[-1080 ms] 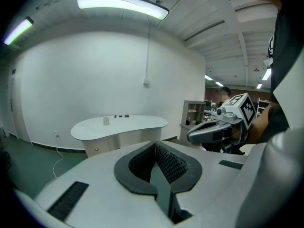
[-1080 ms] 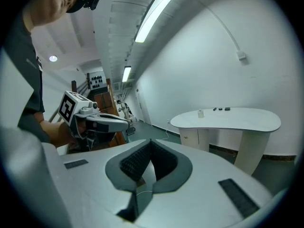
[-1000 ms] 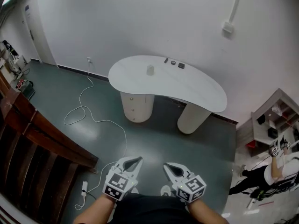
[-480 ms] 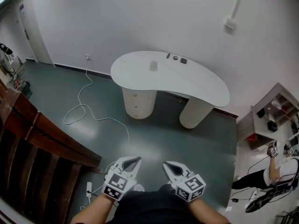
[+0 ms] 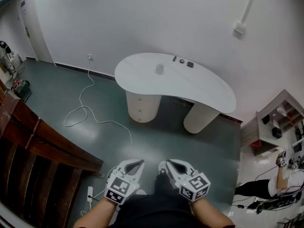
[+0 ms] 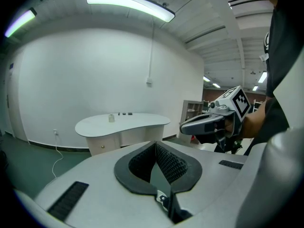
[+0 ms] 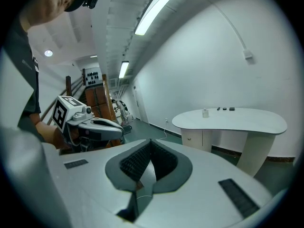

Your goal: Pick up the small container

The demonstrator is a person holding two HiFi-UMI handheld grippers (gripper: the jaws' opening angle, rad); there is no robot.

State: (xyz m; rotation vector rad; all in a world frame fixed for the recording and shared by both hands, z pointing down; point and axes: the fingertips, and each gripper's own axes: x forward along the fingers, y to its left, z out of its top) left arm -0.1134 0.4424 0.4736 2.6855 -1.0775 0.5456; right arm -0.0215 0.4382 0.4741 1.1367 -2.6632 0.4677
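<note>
The small container (image 5: pixel 160 69), a pale little jar, stands on the far side of the white kidney-shaped table (image 5: pixel 204 90), well across the floor from me. It also shows small and distant in the left gripper view as the container (image 6: pixel 111 118) and in the right gripper view as the container (image 7: pixel 205 112). My left gripper (image 5: pixel 138 164) and right gripper (image 5: pixel 166 164) are held low, close to my body, side by side. Both are shut with nothing between their jaws. The left gripper (image 6: pixel 155 144) and right gripper (image 7: pixel 151 141) point toward the table.
Three small dark items (image 5: pixel 182 61) lie at the table's back edge. A white cable (image 5: pixel 90 114) runs over the green floor to a power strip (image 5: pixel 90 192). Dark wooden railings (image 5: pixel 42 146) stand at the left, shelves (image 5: pixel 278 120) and another person (image 5: pixel 280 182) at the right.
The head view has drifted a little, so the table sits slightly further right. A foot now shows between the grippers. Both grippers stay shut and near my body.
</note>
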